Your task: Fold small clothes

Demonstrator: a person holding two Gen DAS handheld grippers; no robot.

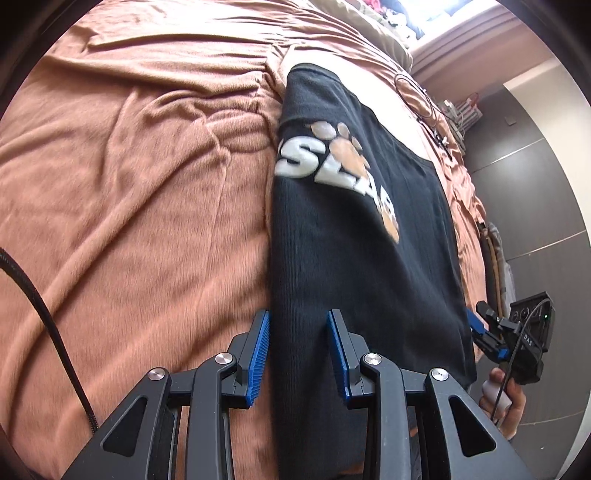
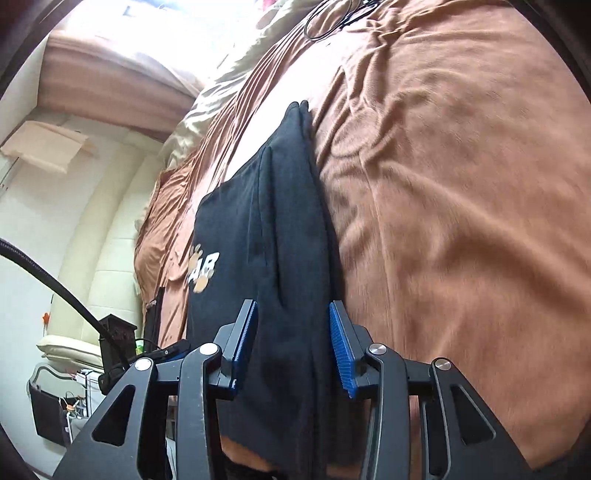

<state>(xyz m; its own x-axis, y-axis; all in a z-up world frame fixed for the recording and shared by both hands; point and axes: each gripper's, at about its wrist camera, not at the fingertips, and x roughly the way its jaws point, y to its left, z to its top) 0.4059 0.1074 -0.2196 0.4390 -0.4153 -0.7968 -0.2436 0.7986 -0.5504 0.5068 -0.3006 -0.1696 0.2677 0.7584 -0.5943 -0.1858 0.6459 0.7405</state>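
A black T-shirt [image 1: 354,229] with white letters and orange paw prints lies folded into a long strip on a brown blanket [image 1: 129,184]. My left gripper [image 1: 298,325] is open, its blue pads on either side of the shirt's near left edge. My right gripper [image 2: 293,317] is open over the shirt's [image 2: 280,236] near right edge, where the folded sleeve layers lie. The right gripper also shows in the left wrist view [image 1: 480,328] at the shirt's right edge, held by a hand.
The brown blanket [image 2: 461,206] covers the bed all around the shirt. A black cable loop [image 1: 421,96] lies on the bed beyond the shirt. Pillows [image 1: 384,33] sit at the far end. The bed's edge and a dark wall panel [image 1: 535,177] are to the right.
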